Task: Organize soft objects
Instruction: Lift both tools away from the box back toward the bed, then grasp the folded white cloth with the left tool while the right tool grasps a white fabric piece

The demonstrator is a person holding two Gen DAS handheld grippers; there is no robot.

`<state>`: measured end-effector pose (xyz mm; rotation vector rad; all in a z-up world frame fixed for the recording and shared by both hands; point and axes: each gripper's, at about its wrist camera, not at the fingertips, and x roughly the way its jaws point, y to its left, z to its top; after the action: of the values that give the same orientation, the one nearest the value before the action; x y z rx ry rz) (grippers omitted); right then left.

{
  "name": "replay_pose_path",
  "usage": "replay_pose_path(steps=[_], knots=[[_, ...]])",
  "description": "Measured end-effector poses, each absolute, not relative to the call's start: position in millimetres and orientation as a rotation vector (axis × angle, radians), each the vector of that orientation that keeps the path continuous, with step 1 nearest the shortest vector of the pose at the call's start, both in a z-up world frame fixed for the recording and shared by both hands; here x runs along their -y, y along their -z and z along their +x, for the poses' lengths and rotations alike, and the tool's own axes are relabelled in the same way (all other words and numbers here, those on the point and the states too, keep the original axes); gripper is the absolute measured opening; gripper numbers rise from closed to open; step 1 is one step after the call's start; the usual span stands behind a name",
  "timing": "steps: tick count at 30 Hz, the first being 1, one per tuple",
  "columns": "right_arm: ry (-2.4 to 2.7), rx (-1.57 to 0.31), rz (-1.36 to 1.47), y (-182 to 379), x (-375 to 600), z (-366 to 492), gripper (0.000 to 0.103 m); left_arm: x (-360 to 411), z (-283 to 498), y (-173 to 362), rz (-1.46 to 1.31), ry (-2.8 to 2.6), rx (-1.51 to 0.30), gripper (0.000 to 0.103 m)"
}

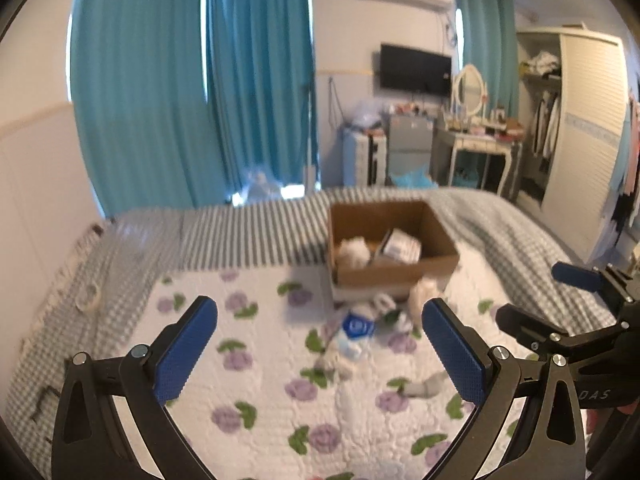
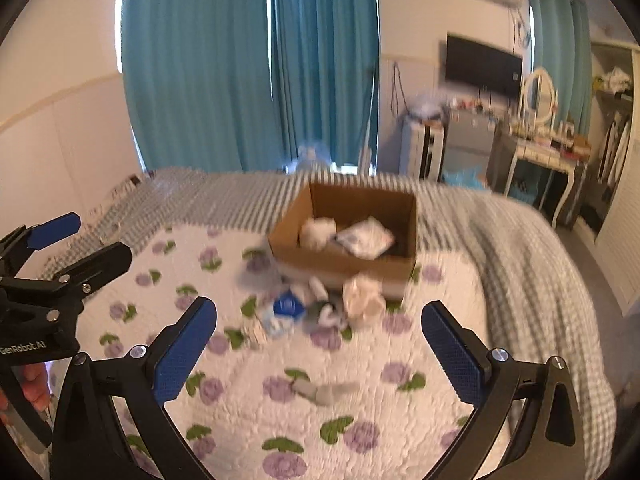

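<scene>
A brown cardboard box [image 1: 400, 272] [image 2: 344, 260] stands on the bed and holds a white fluffy item [image 1: 354, 250] [image 2: 316, 232] and a white packet [image 1: 400, 245] [image 2: 366, 237]. In front of it lies a pile of soft items: a blue-and-white pack [image 1: 356, 326] [image 2: 287, 306], a cream bundle [image 1: 424, 294] [image 2: 362, 296] and a grey sock [image 1: 426, 386] [image 2: 326, 392]. My left gripper [image 1: 320, 356] is open and empty above the quilt. My right gripper [image 2: 320, 354] is open and empty too. Each gripper shows at the edge of the other's view.
The bed has a white quilt with purple flowers [image 1: 256, 392] over a grey checked cover [image 1: 520, 240]. Teal curtains [image 1: 180, 92], a dressing table [image 1: 476, 140] and a wardrobe [image 1: 580, 132] stand beyond. A roll of tape [image 1: 88, 296] lies at the bed's left.
</scene>
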<state>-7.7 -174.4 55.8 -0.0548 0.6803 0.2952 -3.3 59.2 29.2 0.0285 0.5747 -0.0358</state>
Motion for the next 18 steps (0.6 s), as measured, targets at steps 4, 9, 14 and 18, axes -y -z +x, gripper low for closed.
replay_pose_path(steps=[4,9,14,18], knots=[[-0.283,-0.771,-0.059,-9,172,14,0.103,-63,14,9,-0.012,0.049,-0.655,0.103],[-0.292,-0.907,-0.046,54,170,35,0.102,-65,33,56,-0.014,0.056,-0.740,0.103],[-0.305,-1.049,-0.038,114,164,51,0.090,-66,51,101,-0.008,0.064,-0.824,0.103],[-0.312,-1.143,-0.061,147,157,62,0.083,-68,63,128,-0.019,0.084,-0.893,0.103]])
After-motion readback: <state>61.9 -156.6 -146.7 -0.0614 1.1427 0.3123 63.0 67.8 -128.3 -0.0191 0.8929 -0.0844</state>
